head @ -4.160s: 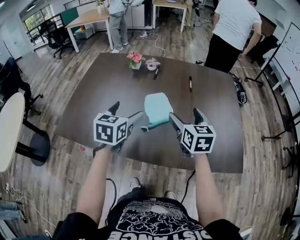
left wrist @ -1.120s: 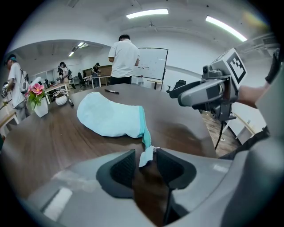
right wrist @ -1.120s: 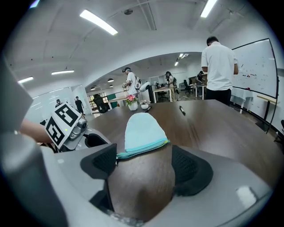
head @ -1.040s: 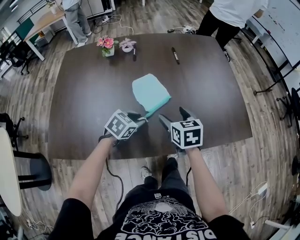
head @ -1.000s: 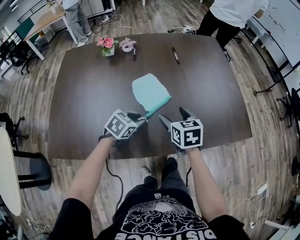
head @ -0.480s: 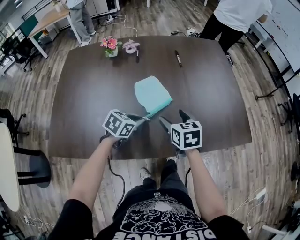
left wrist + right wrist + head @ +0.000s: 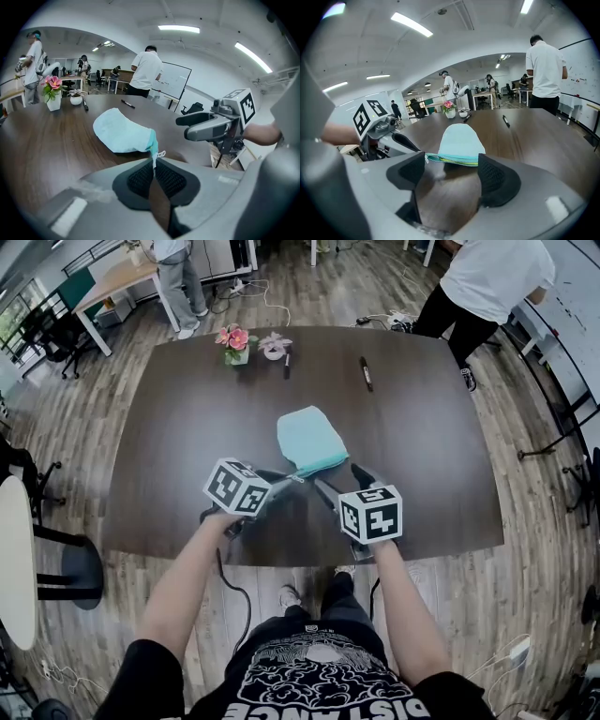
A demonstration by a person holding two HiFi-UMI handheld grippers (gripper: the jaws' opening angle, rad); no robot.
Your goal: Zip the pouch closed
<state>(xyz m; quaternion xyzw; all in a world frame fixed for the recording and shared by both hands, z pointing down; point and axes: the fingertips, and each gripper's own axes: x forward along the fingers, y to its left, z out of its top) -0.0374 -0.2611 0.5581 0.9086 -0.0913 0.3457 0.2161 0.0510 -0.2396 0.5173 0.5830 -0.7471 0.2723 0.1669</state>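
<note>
- Pouch [image 7: 311, 440], pale blue-green and soft, is what our left gripper [image 7: 153, 165] has hold of. Its jaws are pressed together on a thin teal strip at the pouch's near left corner, where the zip edge ends.
- A small white loop [image 7: 161, 153] hangs just to the right of that pinched strip, outside the pads.
- Our right gripper [image 7: 452, 171] has its jaws standing wide apart. The zip [image 7: 452, 159], teal with a yellow-green band, runs crosswise just past their tips, and neither pad presses on it.
- Whether the ends of the zip touch those pads we cannot tell.
- Both grippers point away from us and downward. The left one is at the pouch's near left corner, and the right one is just to its right, facing the zip edge. Their tips are near each other but apart.
- A cube with square markers [image 7: 236, 487] sits on the left gripper above our hand, and another cube [image 7: 371, 514] sits on the right one.
- The pouch's far part lies on the dark brown table [image 7: 169, 427], about midway between its left and right edges. The zip edge faces us and the rounded end points away.
- At the far side of the table stand a vase of pink flowers [image 7: 236, 341], a small pale thing [image 7: 274, 346] beside it, and a dark pen [image 7: 287, 360] just to the right of that.
- A second pen [image 7: 366, 373] lies further right, well apart from the pouch.
- Beyond the far right corner, a person in a white top [image 7: 487, 287] stands on the wooden floor.
</note>
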